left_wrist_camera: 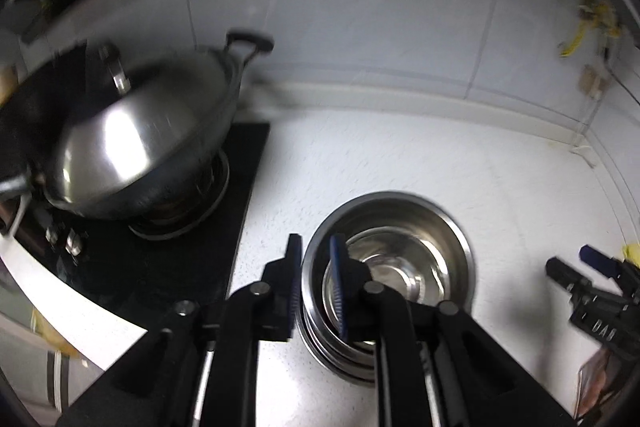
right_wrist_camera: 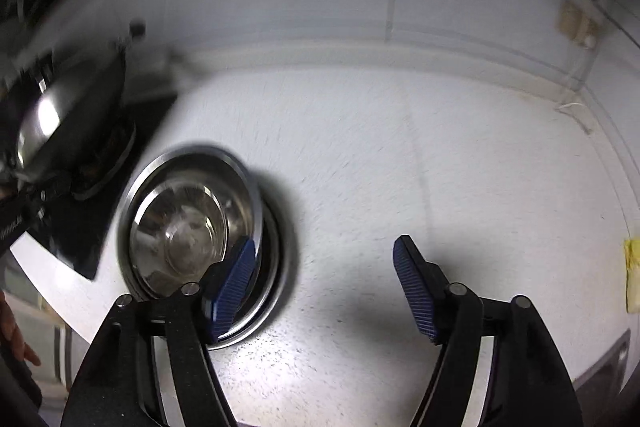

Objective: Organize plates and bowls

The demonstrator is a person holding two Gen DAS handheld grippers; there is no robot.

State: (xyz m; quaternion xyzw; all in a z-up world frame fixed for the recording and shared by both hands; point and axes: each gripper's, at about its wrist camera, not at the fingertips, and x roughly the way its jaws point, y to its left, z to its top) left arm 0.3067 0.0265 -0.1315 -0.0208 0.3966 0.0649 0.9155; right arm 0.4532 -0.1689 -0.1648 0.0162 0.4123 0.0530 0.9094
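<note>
**Ana:** Several big things first: a white countertop (left_wrist_camera: 400, 163) carries everything, with a lidded steel wok (left_wrist_camera: 132, 147) on the black gas hob (left_wrist_camera: 168, 259) off to the left, well apart from the work.

**Ben:** And the task's own ware?

**Ana:** It's a stack of stainless bowls (left_wrist_camera: 390, 267) standing on the counter just beside the hob's edge. The left gripper (left_wrist_camera: 316, 287) is narrowed onto the top bowl's near rim, one blue pad inside the wall and one outside; blur keeps me from swearing it is fully pinched.

**Ben:** What about the other one?

**Ana:** The right gripper (right_wrist_camera: 328, 291) is spread wide and holds nothing, its left pad over the stack's right edge.

**Ben:** So how should the lift go?

**Ana:** I'd squeeze the rim firmly and raise it straight up, because nested steel tends to stick. The right claw could steady the lower bowls.
</note>
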